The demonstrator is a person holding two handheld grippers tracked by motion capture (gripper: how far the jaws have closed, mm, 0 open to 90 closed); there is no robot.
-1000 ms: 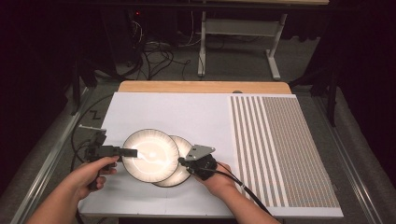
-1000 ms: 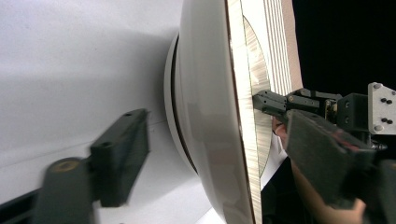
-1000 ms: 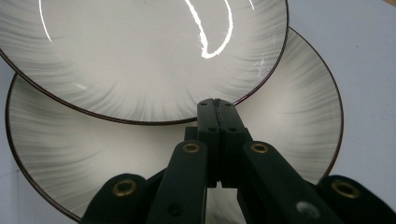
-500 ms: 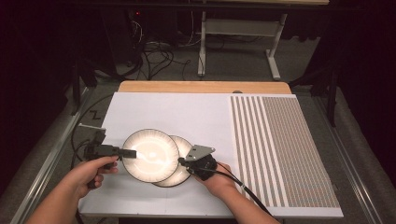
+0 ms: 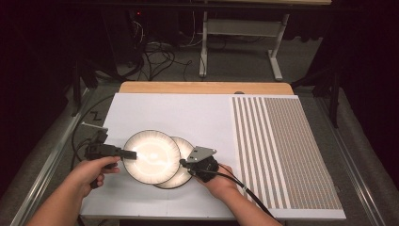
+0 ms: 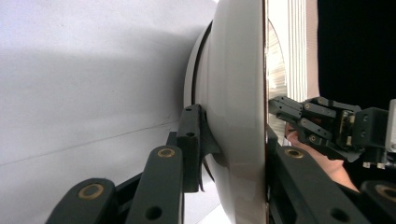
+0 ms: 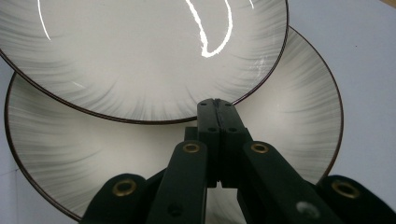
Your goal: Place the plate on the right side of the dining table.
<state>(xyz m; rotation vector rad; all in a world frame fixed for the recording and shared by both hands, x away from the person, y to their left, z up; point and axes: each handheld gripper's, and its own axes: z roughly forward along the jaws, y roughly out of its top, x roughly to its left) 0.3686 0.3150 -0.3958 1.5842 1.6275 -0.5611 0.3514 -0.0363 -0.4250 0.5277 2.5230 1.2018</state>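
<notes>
Two white plates with dark rims and grey streaks lie overlapped on the white mat. The upper plate [image 5: 153,155] [image 7: 140,56] covers the left part of the lower plate [image 5: 187,147] [image 7: 289,116]. My left gripper [image 5: 129,154] [image 6: 231,130] is shut on the upper plate's [image 6: 233,93] left rim, one jaw under it and one over it. My right gripper [image 5: 184,163] [image 7: 217,105] is shut with nothing between its jaws. Its tips rest over the lower plate, right at the upper plate's near rim. It also appears in the left gripper view as the far gripper [image 6: 299,116].
The white mat [image 5: 179,108] covers the left of the table, and a striped panel [image 5: 282,150] covers the right. A wooden edge [image 5: 202,88] runs along the back. Cables [image 5: 155,52] and a white table frame [image 5: 240,33] stand on the floor beyond.
</notes>
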